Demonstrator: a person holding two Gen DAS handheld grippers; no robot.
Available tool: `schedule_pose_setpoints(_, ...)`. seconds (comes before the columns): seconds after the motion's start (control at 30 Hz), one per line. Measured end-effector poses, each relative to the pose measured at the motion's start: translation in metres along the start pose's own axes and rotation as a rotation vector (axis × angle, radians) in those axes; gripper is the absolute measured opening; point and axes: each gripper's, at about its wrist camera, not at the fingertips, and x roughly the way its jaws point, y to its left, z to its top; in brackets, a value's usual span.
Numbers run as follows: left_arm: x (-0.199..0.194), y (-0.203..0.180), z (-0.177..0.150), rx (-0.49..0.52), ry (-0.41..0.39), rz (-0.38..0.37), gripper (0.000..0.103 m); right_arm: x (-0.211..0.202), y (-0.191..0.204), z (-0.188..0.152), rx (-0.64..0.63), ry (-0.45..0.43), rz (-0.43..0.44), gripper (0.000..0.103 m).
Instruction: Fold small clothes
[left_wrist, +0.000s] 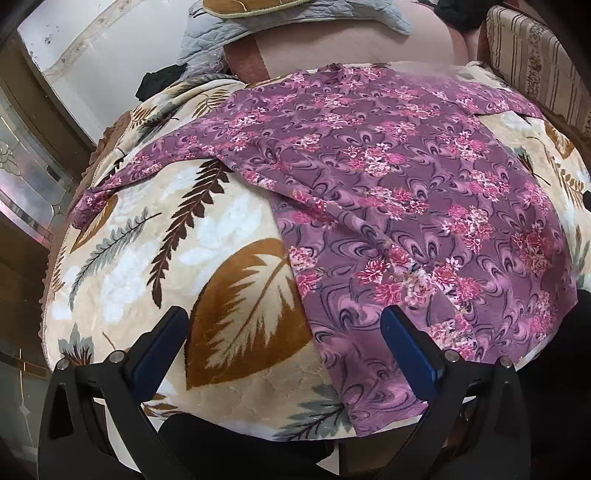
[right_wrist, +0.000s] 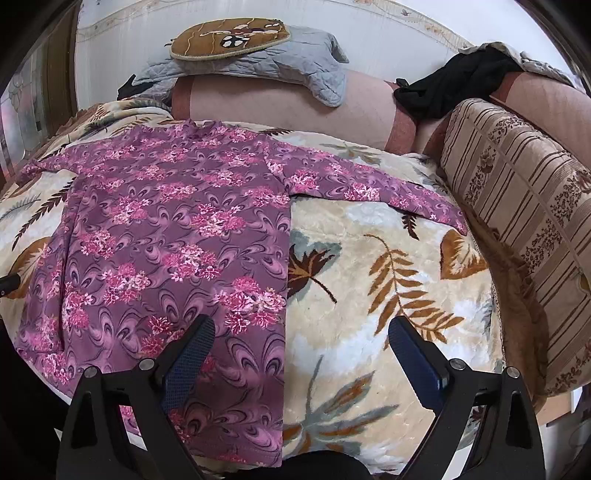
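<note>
The left hand-held gripper (left_wrist: 284, 350) hangs spread and empty above the near hem, its right finger over the purple floral top (left_wrist: 388, 206) and its left finger over the leaf-print blanket (left_wrist: 166, 258). The right hand-held gripper (right_wrist: 301, 350) is spread and empty too, straddling the top's (right_wrist: 177, 236) straight side edge. The top lies flat on the blanket (right_wrist: 388, 295), collar at 12 o'clock, one sleeve (right_wrist: 369, 190) stretched toward 2 o'clock, the other (left_wrist: 122, 181) toward 10 o'clock. Probably the first fold is in hand: pinch one layer at hem and shoulder, then carry that side inward evenly. Bare blanket lies open at 3 o'clock up to the striped cushion (right_wrist: 524, 221); the bed's near edge sits close below both grippers.
</note>
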Motion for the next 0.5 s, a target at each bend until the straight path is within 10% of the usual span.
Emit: schedule_pose_setpoints(0.5, 0.0033, -0.0007, -0.0017, -0.005, 0.006, -0.01, 0.103, 0.0019, 0.0095, 0.0035, -0.039, 0.007, 0.008, 0.096)
